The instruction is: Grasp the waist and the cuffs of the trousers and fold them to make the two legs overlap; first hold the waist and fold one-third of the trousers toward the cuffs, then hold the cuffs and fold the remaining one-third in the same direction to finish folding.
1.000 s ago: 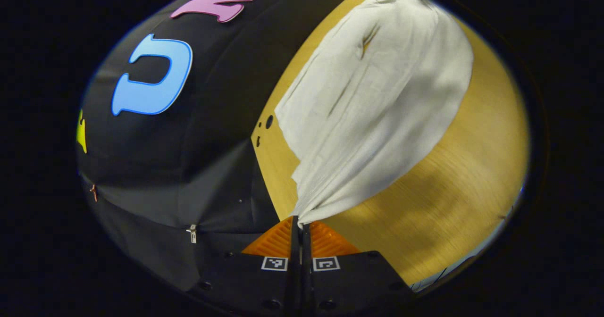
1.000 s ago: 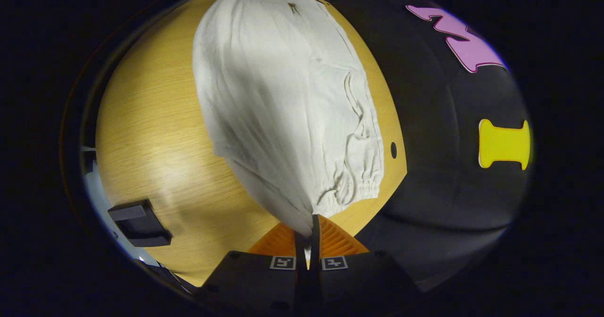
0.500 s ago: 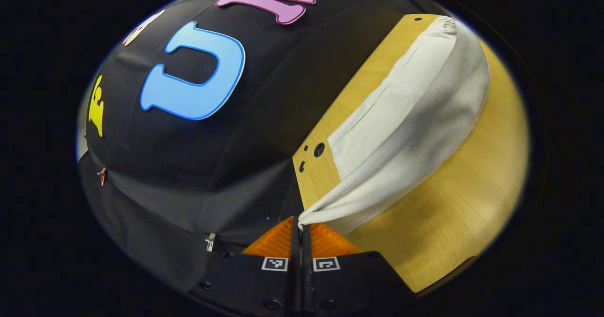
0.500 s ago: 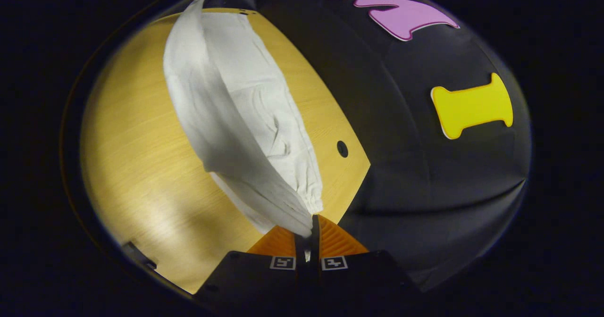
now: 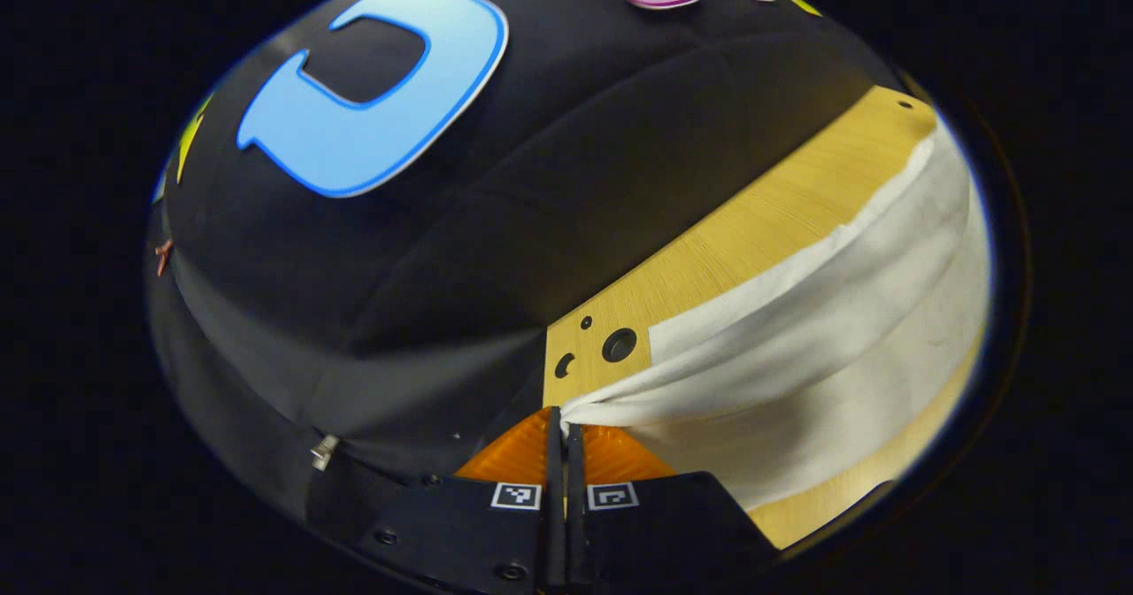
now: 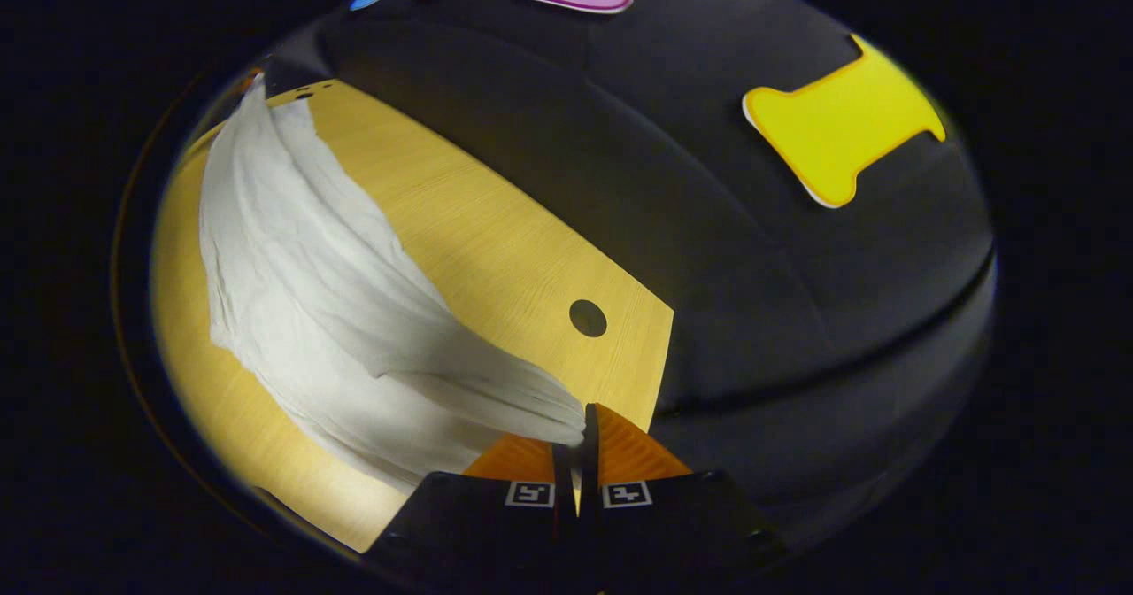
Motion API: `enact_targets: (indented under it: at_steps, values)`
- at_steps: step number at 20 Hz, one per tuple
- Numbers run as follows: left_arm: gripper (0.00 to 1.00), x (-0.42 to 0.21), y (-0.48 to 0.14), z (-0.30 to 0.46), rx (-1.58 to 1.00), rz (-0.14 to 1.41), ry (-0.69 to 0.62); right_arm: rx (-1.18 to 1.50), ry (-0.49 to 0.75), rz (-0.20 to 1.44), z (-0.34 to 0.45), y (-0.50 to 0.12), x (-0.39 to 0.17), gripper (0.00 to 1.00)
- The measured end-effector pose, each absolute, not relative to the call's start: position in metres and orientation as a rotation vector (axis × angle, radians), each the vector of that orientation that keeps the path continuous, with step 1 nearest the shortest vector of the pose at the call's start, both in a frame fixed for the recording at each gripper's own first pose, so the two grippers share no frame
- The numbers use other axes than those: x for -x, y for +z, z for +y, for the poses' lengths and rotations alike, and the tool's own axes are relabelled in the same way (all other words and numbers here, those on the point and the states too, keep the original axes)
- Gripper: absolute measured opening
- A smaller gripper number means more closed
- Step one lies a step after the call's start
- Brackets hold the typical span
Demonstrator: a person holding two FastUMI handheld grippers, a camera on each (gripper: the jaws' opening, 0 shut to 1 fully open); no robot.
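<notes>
A wooden table (image 5: pixel 761 223) with a pale yellow, fine straight grain is seen in both views, its far edge set against the booth's black cloth wall (image 5: pixel 531 179), which hangs in soft folds and creases. Near one corner of the tabletop, a round hole (image 5: pixel 619 344) with two smaller holes beside it is cut through the board in the left gripper view; in the right gripper view a single round hole (image 6: pixel 588 318) is seen close to the table's edge. A small metal zip pull (image 5: pixel 323 452) is visible low on the cloth wall in the left gripper view. The trousers (image 5: pixel 823 356) are made of a white, matte, lightly wrinkled fabric and are spread lengthwise along the table, with one long edge lifted off the surface so that a doubled layer is formed along it. In the left gripper view the fabric is drawn into a narrow gathered point at the left gripper (image 5: pixel 563 418), whose fingers are pressed together on that pinched edge. In the right gripper view the trousers (image 6: pixel 301 312) are pulled into tight radiating pleats toward the right gripper (image 6: pixel 584 422), whose fingers are likewise clamped on the bunched cloth. Ribbed surfaces are seen on the inner faces of both pairs of fingers, and small square printed markers are fixed on the gripper bodies behind them.
</notes>
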State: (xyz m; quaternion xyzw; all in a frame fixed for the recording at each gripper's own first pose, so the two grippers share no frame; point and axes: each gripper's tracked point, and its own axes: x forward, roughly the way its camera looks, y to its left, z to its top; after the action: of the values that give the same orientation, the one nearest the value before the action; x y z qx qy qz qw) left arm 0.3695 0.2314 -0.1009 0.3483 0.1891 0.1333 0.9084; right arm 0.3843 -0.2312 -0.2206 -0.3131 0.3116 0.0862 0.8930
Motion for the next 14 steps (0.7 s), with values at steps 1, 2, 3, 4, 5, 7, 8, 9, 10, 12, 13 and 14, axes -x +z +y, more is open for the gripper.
enact_targets:
  at_steps: [1, 2, 3, 4, 5, 7, 8, 9, 10, 12, 13, 14]
  values:
    - [0.05, -0.383, -0.110, 0.231, -0.692, 0.397, 0.282, 0.587, 0.161, 0.678, -0.230, -0.232, -0.392, 0.05]
    - [0.05, -0.395, -0.120, 0.233, -0.675, 0.402, 0.285, 0.541, 0.150, 0.716, -0.231, -0.244, -0.400, 0.05]
    - [0.05, -0.406, -0.130, 0.233, -0.657, 0.410, 0.282, 0.520, 0.140, 0.735, -0.230, -0.257, -0.411, 0.05]
    - [0.05, -0.415, -0.139, 0.231, -0.649, 0.419, 0.275, 0.503, 0.128, 0.758, -0.232, -0.269, -0.420, 0.05]
    - [0.05, -0.422, -0.148, 0.229, -0.643, 0.427, 0.265, 0.474, 0.116, 0.789, -0.233, -0.280, -0.422, 0.06]
    - [0.06, -0.430, -0.170, 0.215, -0.601, 0.454, 0.197, 0.433, 0.073, 0.826, -0.240, -0.295, -0.429, 0.14]
    - [0.10, -0.432, -0.174, 0.207, -0.573, 0.447, 0.173, 0.411, 0.061, 0.831, -0.240, -0.296, -0.429, 0.21]
    - [0.17, -0.434, -0.166, 0.202, -0.561, 0.405, 0.175, 0.401, 0.053, 0.826, -0.241, -0.294, -0.430, 0.28]
    - [0.22, -0.436, -0.153, 0.201, -0.559, 0.344, 0.201, 0.385, 0.046, 0.835, -0.242, -0.293, -0.426, 0.31]
    - [0.48, -0.436, -0.127, 0.200, -0.544, 0.252, 0.240, 0.333, 0.053, 0.864, -0.244, -0.285, -0.414, 0.77]
    - [0.66, -0.433, -0.120, 0.194, -0.539, 0.235, 0.234, 0.320, 0.037, 0.864, -0.252, -0.285, -0.410, 1.00]
    - [0.83, -0.429, -0.115, 0.187, -0.532, 0.225, 0.224, 0.303, 0.017, 0.854, -0.261, -0.279, -0.407, 1.00]
